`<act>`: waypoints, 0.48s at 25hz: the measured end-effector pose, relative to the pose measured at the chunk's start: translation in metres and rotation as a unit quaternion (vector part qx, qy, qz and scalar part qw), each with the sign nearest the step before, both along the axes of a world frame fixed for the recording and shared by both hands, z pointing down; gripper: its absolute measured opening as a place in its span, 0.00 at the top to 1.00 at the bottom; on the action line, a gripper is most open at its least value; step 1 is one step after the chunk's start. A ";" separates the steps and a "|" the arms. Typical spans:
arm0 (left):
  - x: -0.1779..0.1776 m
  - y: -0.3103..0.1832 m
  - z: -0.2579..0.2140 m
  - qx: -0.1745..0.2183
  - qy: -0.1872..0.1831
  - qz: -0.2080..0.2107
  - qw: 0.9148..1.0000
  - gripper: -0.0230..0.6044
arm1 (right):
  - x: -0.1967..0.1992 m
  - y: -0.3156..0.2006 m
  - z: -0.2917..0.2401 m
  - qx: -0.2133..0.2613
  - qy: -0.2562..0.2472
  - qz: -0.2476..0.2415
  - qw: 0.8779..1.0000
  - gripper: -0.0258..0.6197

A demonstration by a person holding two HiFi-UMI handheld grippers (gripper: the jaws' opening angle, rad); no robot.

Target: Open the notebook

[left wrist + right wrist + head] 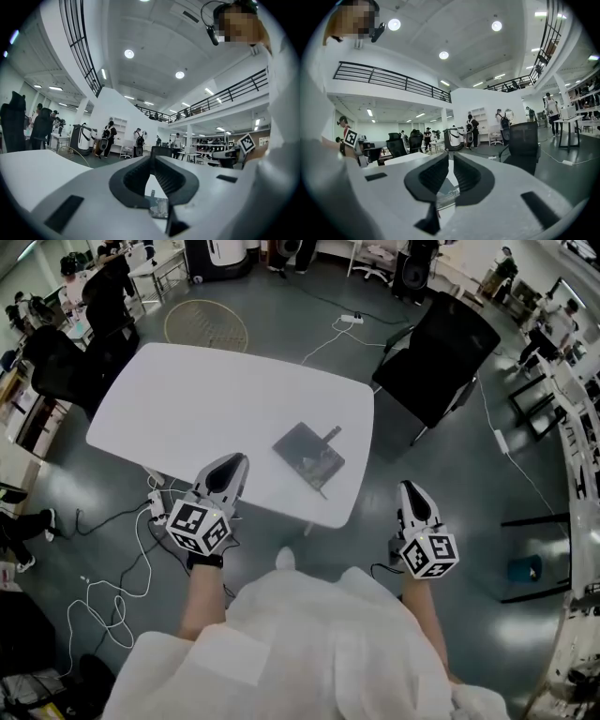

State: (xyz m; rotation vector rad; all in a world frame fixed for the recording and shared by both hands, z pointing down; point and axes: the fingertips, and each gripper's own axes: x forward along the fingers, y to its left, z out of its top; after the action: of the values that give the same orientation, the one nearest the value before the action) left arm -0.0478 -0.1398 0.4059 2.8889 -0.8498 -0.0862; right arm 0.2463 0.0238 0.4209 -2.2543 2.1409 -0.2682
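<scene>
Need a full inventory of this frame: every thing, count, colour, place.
White rounded-corner table: one, white, centre, ahead of the person.
Dark rectangular notebook: one, dark grey, looks closed, on the table's near right part.
Small dark pen-like item: one, dark, at the notebook's far edge; too small to identify.
Black mesh office chair: one, black, beyond the table's right end.
Round wire hoop: one, yellowish, on the floor beyond the table.
Teal bin: one, teal, on the floor, far right.
Left tongs: one, white and black, jaws together, over the table's near edge.
Right tongs: one, white and black, jaws slightly apart, empty, over the floor.
</scene>
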 end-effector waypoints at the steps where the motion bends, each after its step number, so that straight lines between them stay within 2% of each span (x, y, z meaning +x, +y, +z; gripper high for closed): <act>1: 0.001 -0.010 -0.001 0.001 -0.001 -0.001 1.000 0.91 | 0.002 -0.011 0.001 -0.001 0.000 -0.001 1.000 0.90; 7: -0.001 -0.059 -0.001 0.012 -0.006 -0.011 1.000 0.91 | 0.011 -0.074 0.017 -0.015 0.005 -0.015 1.000 0.87; 12: -0.014 -0.084 0.010 0.000 -0.001 -0.028 1.000 0.91 | 0.007 -0.115 0.040 -0.047 0.008 -0.040 0.998 0.84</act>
State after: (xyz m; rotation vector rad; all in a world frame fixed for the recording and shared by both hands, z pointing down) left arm -0.0614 -0.2239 0.4161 2.8669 -0.9302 -0.0904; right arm 0.2531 -0.0913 0.4604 -2.2283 2.2767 -0.3609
